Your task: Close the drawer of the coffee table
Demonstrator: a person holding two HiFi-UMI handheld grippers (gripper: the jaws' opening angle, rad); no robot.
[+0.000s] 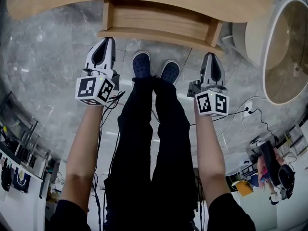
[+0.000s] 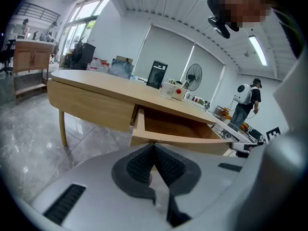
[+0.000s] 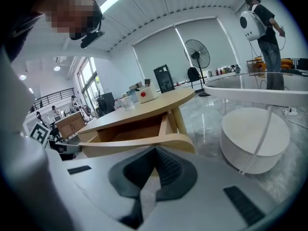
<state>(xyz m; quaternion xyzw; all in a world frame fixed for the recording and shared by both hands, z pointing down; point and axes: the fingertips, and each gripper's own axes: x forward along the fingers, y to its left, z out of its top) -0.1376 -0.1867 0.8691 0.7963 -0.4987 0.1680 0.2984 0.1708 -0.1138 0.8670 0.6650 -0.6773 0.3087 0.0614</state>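
The wooden coffee table (image 1: 57,4) runs across the top of the head view, and its drawer (image 1: 159,30) stands pulled out toward me. My left gripper (image 1: 105,41) is shut, its tip just short of the drawer front's left end. My right gripper (image 1: 212,57) is shut too, its tip just below the front's right end. In the left gripper view the open drawer (image 2: 178,134) lies straight ahead of the closed left gripper (image 2: 154,148). The right gripper view shows the drawer's curved front (image 3: 139,143) right at the tip of the closed right gripper (image 3: 155,150).
My legs and blue shoes (image 1: 141,64) stand between the grippers, below the drawer. A round white side table (image 1: 284,47) is at the right, seen also as a side table (image 3: 255,138) in the right gripper view. Cables (image 1: 240,113) cross the marble floor. A person (image 2: 248,100) stands far off.
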